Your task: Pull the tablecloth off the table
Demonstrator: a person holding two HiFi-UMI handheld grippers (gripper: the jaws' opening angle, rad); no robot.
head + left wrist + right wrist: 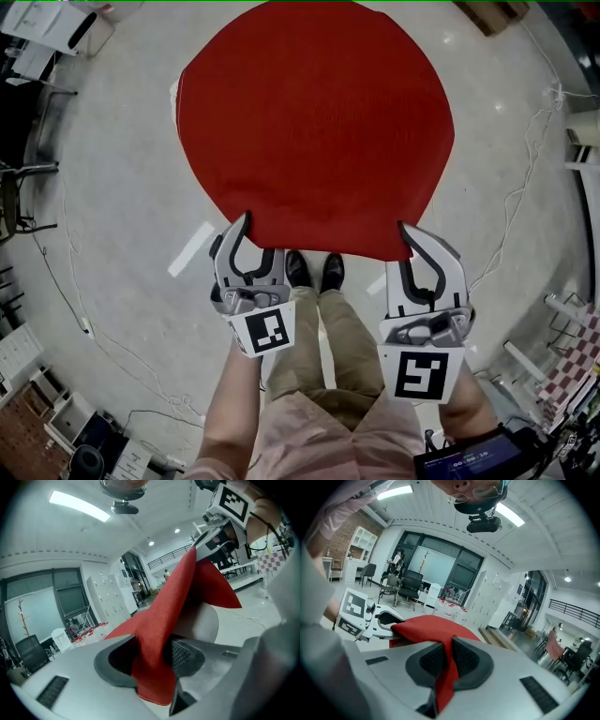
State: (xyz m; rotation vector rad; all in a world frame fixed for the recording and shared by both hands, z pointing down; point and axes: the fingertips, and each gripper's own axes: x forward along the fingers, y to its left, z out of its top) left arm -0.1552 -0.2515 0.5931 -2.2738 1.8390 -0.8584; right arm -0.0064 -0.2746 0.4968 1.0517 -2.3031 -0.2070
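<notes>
- The red tablecloth (319, 122) lies spread over the round table, whose pale rim (174, 94) shows just past the cloth's left edge in the head view.
- The cloth is close to round and has no marked long axis. Its near edge is drawn into an almost straight line that runs from side to side between the two grippers. The rest of the cloth fans away from the person.
- That near edge is lifted off the table and hangs just above the person's shoes (314, 270), which stand on the grey floor (112, 206).
- The left gripper (249, 223) points forward and a little down at the left end of that edge. In its own view a folded bunch of red cloth passes between its pads (185, 656). The jaws stand partly closed around the fold and pinch it, and a hemmed corner hangs out below them.
- From the left gripper's jaws the cloth rises in a taut ridge to the other gripper, and a pale rounded surface shows beneath it.
- The right gripper (409, 231) points the same way at the right end of the edge. Its jaws are pressed nearly together, with only a thin fold of cloth squeezed between the ribbed pads, and a red tail trails down below them.
</notes>
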